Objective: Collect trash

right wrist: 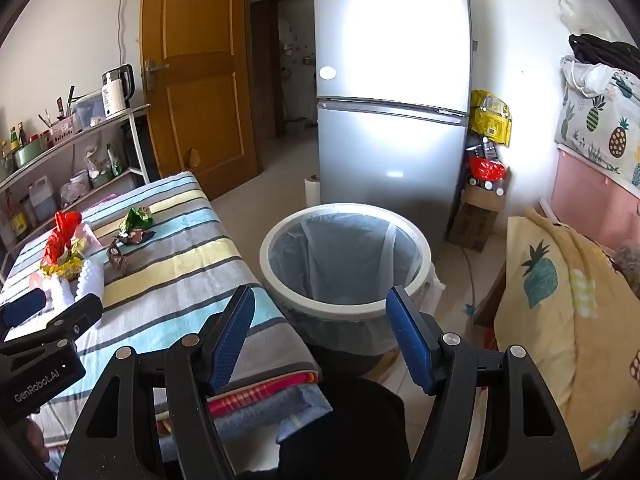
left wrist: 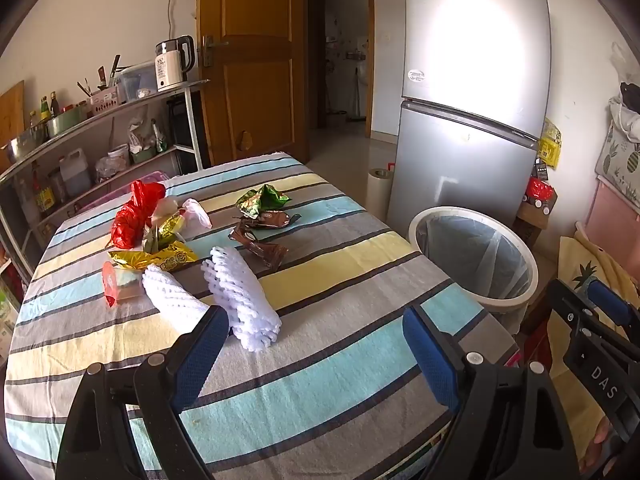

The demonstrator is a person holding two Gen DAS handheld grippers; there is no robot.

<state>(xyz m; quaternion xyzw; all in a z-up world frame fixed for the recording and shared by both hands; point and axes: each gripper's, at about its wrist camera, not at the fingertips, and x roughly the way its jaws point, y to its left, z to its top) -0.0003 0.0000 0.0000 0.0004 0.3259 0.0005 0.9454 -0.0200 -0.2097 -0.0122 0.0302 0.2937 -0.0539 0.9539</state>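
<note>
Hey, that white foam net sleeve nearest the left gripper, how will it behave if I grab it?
The white foam net sleeve is open mesh, so it probably squashes flat between the left gripper pads and weighs little. Lying as a tube on the striped tablecloth, it may roll if nudged sideways.

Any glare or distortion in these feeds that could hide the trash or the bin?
Left wrist view: strong glare whites out the fridge door; wrappers and foam nets stay sharp. Right wrist view: same fridge glare; bin evenly lit; fisheye bends the room edges, corners dark.

silver fridge, wooden door, kettle
</note>
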